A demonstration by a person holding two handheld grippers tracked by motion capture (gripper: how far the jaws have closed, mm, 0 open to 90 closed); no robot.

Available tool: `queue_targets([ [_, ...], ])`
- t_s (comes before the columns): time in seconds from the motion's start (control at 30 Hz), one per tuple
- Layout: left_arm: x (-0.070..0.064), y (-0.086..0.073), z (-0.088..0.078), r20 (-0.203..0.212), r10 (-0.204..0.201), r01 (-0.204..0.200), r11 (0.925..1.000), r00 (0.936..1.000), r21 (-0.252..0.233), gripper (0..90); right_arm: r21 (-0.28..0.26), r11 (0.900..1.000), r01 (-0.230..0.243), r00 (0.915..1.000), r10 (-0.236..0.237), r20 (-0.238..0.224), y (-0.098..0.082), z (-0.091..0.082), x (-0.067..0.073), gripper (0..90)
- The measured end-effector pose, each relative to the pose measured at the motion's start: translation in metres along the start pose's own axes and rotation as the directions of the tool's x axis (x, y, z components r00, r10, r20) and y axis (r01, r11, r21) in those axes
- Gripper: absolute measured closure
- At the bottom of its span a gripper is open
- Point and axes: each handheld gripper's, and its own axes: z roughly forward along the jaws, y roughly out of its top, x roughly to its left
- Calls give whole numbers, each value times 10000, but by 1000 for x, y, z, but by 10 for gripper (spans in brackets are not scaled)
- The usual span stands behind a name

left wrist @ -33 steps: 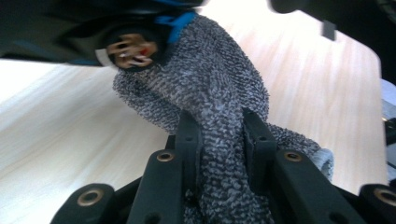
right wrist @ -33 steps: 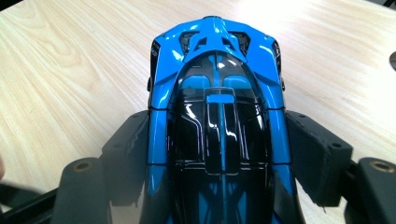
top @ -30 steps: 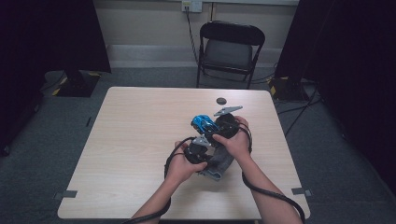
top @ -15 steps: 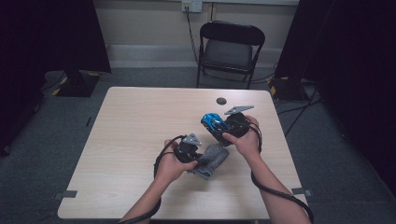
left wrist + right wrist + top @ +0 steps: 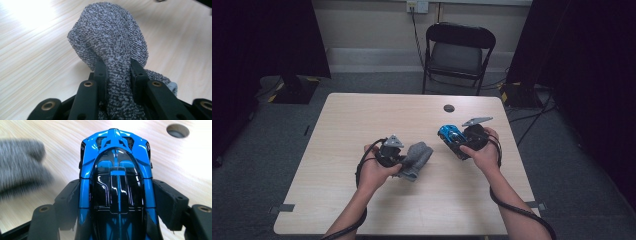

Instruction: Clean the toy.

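Note:
A grey knitted sock [image 5: 418, 157] hangs bunched from my left gripper [image 5: 402, 160], just above the table left of the middle. In the left gripper view the jaws are shut on the sock [image 5: 112, 42], with a black finger [image 5: 101, 72] pressing on each side of a fold. A shiny blue and black toy car [image 5: 450, 136] is held right of the middle by my right gripper [image 5: 458, 143]. In the right gripper view both pads sit against the sides of the car [image 5: 116, 182], and the sock [image 5: 21, 162] shows blurred at the left.
The light wooden table [image 5: 362, 115] has a round cable hole [image 5: 449, 108] near its far edge, also visible beyond the car as the hole [image 5: 177, 130]. A black folding chair [image 5: 459, 50] stands behind the table. Cables trail from both grippers toward the near edge.
The two hands have drawn apart. My left gripper carried the sock to the left; my right gripper carried the car to the right, away from the sock.

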Motion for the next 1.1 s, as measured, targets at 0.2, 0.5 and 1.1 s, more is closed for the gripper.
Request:
queue_targets([
  [0.2, 20, -10, -9, -515, -396, 397, 9992, 9979, 8, 723, 132, 9998, -176, 9997, 174, 147, -15, -2, -9, 284],
  [0.5, 48, -22, -6, -1158, -678, 683, 9977, 9910, 2, 722, 361, 9986, -396, 9984, 381, 409, -32, -1, -19, 284],
  [1.1, 75, -27, 17, -1821, -923, 960, 9953, 9789, 116, 701, 752, 9946, -710, 9959, 664, 621, -52, 20, -34, 283],
])
